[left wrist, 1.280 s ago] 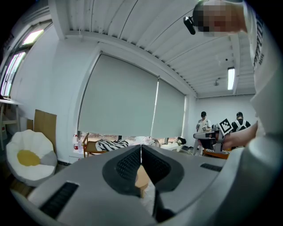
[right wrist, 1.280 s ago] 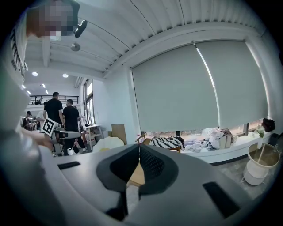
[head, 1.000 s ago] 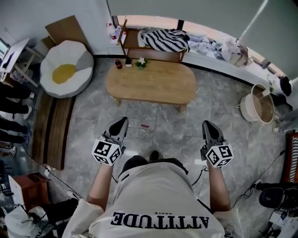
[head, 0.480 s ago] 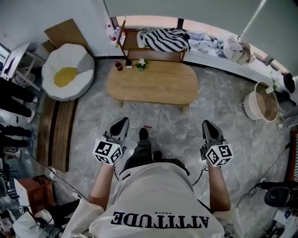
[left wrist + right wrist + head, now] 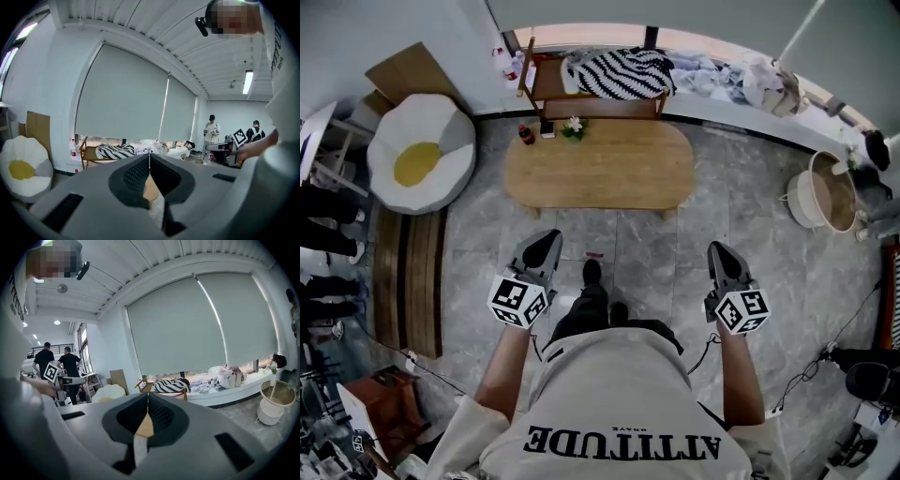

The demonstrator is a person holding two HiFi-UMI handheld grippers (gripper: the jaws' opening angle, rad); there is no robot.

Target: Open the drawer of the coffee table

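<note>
Wood-topped and oval, the coffee table [image 5: 598,164] stands on the grey tiled floor [image 5: 750,216] well ahead of the person. A small dark bottle [image 5: 525,132] and a sprig of flowers [image 5: 573,126] sit at its far left corner. From above only the top and the ends of the legs show. The drawer cannot be made out, so I cannot tell which side it sits on or whether it is shut. Judging by this, the task is barely begun. The approach is under way and everything that matters is left: reaching the table, finding the drawer front, getting hold of it and pulling it out.

The left tongs [image 5: 544,246] and the right tongs [image 5: 719,255] are held out in front of the body, well apart from each other and well short of the table. Each gripper view shows the two jaws meeting at their tips with nothing between them, so both are closed and empty. They will probably have to open before they can take a handle, if the drawer has one.

Compared with a second ago, one foot [image 5: 592,274] has come forward onto the floor between the two tongs, where before it was tucked close under the body. The room has shifted a little in the head view, with the white and yellow beanbag [image 5: 417,155] sliding toward the left edge. Both tongs keep the same pose and are closed as they were.
</note>
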